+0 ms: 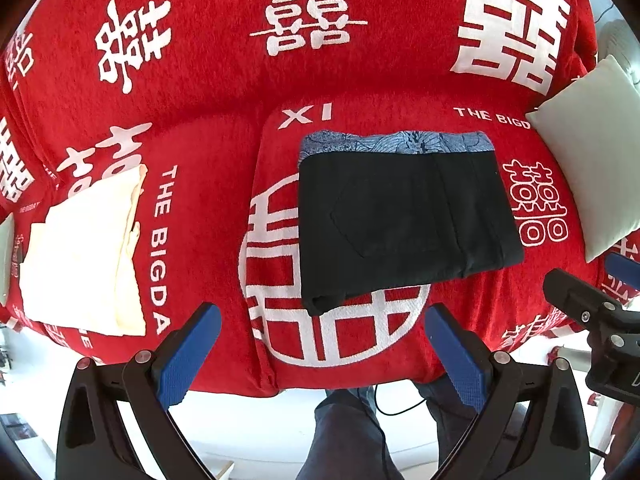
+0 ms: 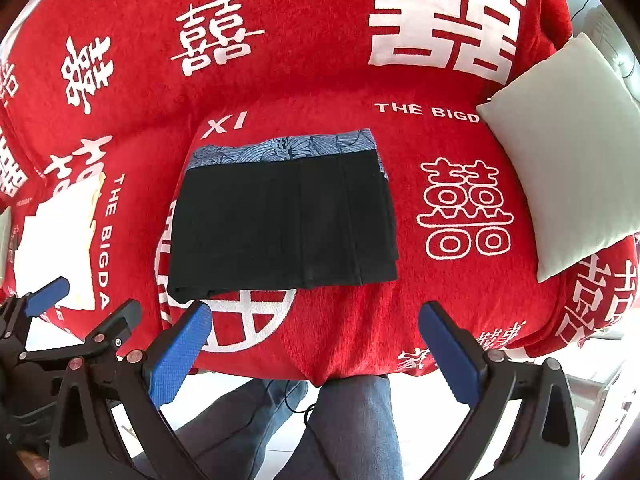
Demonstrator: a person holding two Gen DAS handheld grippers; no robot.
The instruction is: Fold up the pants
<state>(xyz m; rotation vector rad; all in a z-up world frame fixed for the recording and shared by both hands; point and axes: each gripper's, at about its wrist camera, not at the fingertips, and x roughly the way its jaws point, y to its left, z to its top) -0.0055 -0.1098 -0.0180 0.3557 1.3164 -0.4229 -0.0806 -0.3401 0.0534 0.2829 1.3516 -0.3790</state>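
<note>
Black pants [image 1: 404, 224] lie folded into a flat rectangle on the red sofa seat, on top of a blue patterned garment [image 1: 396, 142] whose far edge sticks out. They also show in the right wrist view [image 2: 284, 224], as does the blue garment [image 2: 288, 146]. My left gripper [image 1: 320, 320] is open and empty, held back from the pants' near edge. My right gripper [image 2: 314, 320] is open and empty, also just short of the near edge. The left gripper also shows in the right wrist view [image 2: 80, 300].
A red sofa cover [image 1: 224, 168] with white characters covers the seat and backrest. A folded cream cloth [image 1: 84, 256] lies on the left seat. A pale cushion [image 2: 568, 152] leans at the right. The person's legs [image 2: 352, 432] stand in front of the sofa.
</note>
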